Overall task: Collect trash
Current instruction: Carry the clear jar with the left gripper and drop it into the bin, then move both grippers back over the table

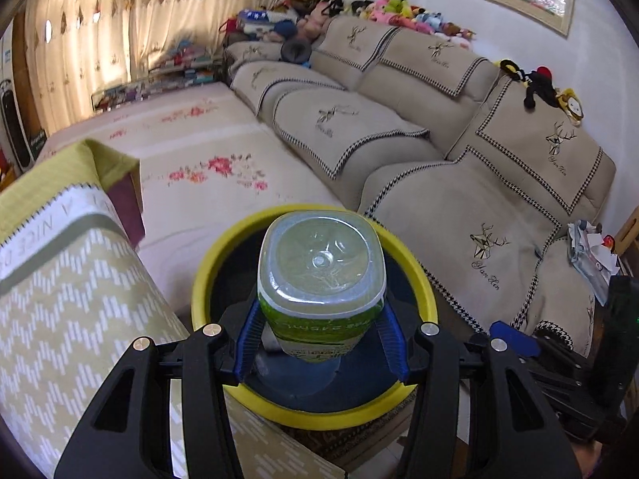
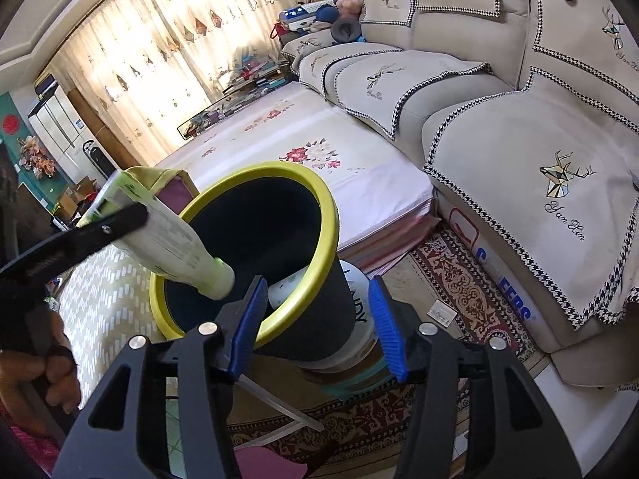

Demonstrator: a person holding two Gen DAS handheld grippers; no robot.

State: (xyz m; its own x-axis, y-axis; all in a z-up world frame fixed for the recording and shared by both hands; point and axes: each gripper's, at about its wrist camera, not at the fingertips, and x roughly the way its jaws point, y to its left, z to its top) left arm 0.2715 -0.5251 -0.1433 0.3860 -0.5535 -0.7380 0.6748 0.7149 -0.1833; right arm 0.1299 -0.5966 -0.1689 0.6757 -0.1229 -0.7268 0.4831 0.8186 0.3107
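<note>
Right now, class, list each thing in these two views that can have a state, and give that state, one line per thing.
Left gripper: shut on the bottle.
Bottle: held cap-down, its neck over the bin's mouth, not yet released.
Bin: tilted, mouth open, yellow rim facing the bottle.
Right gripper: fingers straddle the bin's wall; whether it grips cannot be told.
Curtains: drawn, daylight glowing through.

Beige sofa, floral mattress
</note>
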